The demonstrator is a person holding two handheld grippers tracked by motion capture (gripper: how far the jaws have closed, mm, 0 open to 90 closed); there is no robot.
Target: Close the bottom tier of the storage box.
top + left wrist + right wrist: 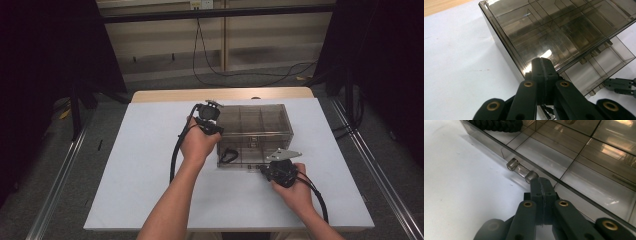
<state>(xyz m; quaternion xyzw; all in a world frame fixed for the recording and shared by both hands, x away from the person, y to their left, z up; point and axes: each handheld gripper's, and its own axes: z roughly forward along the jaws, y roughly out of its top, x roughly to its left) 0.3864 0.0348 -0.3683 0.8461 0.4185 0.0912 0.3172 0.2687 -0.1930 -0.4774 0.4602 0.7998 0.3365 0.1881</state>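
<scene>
A smoky, see-through drawer box (255,131) sits on the white table (150,165), its bottom drawer (604,65) drawn out toward the person, showing bare divided compartments, with a black braided cord (499,124) lying in the compartment at the drawer's left end. The left gripper (542,65), jaws pressed together with nothing between them, rests its tips on the box's top near the left front corner. The right gripper (541,185), jaws likewise closed and empty, is just beside the clear bar handle (521,170) on the drawer's front.
</scene>
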